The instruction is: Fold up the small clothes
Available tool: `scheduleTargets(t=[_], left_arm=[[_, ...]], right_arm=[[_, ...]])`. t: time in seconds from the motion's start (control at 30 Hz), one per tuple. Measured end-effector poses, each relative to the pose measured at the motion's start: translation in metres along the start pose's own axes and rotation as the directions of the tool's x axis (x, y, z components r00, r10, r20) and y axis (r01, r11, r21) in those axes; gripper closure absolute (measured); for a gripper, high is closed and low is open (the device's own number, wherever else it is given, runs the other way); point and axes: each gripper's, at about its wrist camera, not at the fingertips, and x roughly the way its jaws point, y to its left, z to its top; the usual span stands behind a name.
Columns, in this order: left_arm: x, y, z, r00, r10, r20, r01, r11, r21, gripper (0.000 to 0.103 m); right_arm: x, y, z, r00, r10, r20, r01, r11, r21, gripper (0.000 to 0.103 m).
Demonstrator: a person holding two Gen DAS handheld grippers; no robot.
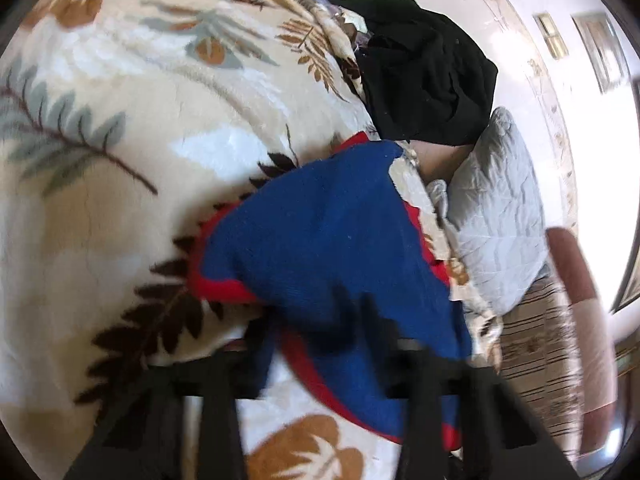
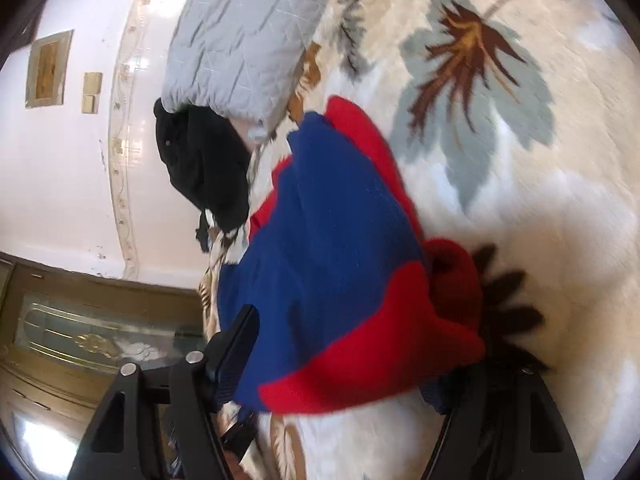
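A small blue knit garment with red trim (image 1: 320, 240) lies bunched on a cream leaf-patterned blanket (image 1: 140, 120). My left gripper (image 1: 324, 328) is low over its near end, and its blurred dark fingers (image 1: 380, 320) seem closed on the blue cloth. In the right wrist view the same garment (image 2: 328, 248) fills the middle. My right gripper (image 2: 344, 356) has its fingers spread wide, the left finger (image 2: 236, 340) against the blue edge; the right finger is hidden under a red fold (image 2: 452, 288).
A black garment (image 1: 424, 80) is heaped at the blanket's far edge, also in the right wrist view (image 2: 200, 168). A grey quilted pillow (image 1: 496, 208) lies beside it. A white wall (image 2: 60, 180) and a wooden door (image 2: 80, 340) are beyond the bed.
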Motion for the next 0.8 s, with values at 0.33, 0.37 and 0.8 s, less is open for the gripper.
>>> scheduleTargets(t=[0.33,0.37,0.8], left_arm=[[-0.042,-0.030,-0.015,0.993,-0.085,0.085,0.071,0.985,0.159,0.094],[-0.048,-0.034,-0.021,0.992,-0.097,0.087,0.081,0.981,0.174,0.094],[-0.070,-0.011,-0.043,0.999,0.031,0.011,-0.032,0.992,0.120,0.083]], right_arm=[[-0.045,0.065,-0.001,0.970,-0.035,0.242,0.113,0.942,-0.315,0.081],[-0.050,0.064,0.001,0.964,-0.037,0.263,0.123,0.940,-0.318,0.081],[-0.089,-0.005,0.034,0.983,-0.173,0.060,0.175,0.984,-0.025,0.075]])
